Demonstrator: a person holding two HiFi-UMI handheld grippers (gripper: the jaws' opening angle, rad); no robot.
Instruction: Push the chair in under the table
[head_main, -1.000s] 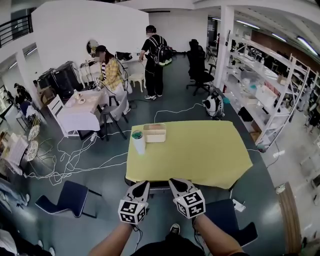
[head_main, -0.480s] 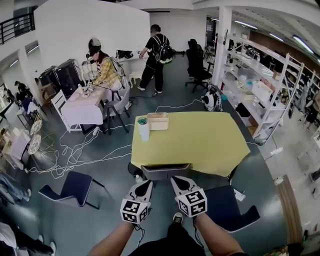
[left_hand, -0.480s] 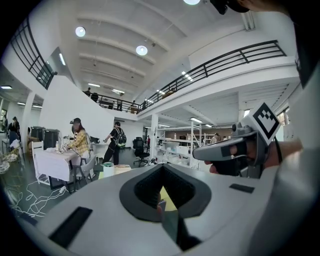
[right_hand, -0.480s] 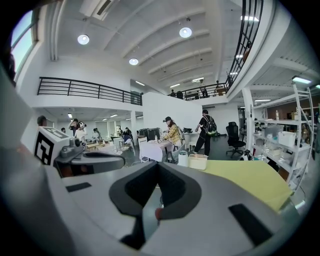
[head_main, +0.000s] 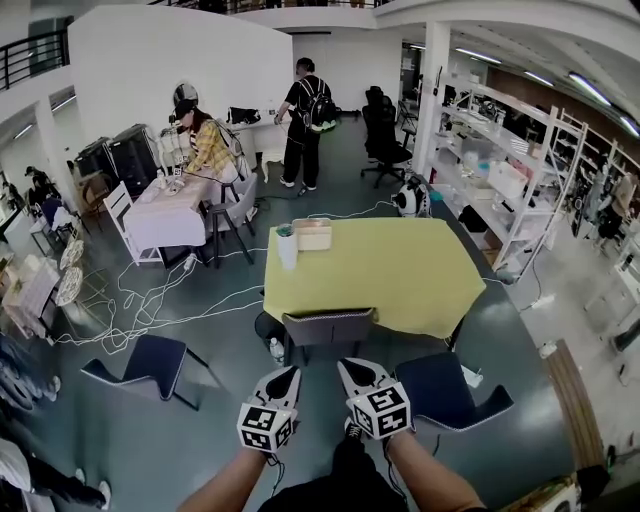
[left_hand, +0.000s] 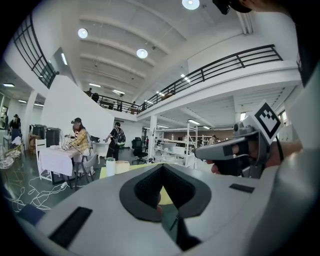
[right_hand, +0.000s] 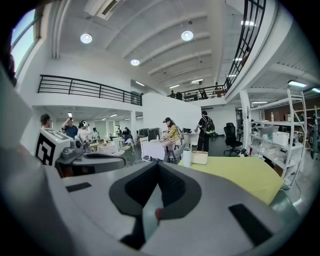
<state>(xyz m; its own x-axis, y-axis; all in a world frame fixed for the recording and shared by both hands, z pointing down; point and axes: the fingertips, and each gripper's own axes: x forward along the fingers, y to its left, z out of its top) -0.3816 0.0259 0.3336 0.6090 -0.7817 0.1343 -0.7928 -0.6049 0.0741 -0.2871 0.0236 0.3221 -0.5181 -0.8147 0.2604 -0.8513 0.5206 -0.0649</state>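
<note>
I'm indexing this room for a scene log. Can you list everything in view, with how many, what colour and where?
table: one, yellow cloth, mid-floor
chair: one, grey, at the table's near edge
cup: one, white with green top, table's far left corner
box: one, beige, beside the cup
blue chairs: two, one left of the table, one near right
small table: one, white cloth, far left
people: two nearby, one in yellow check, one in black
office chair: one, black, far back
shelving: white, along the right
cables: white, on the floor at left
left gripper: grey, shut, empty, bottom centre
right gripper: grey, shut, empty, beside it
</note>
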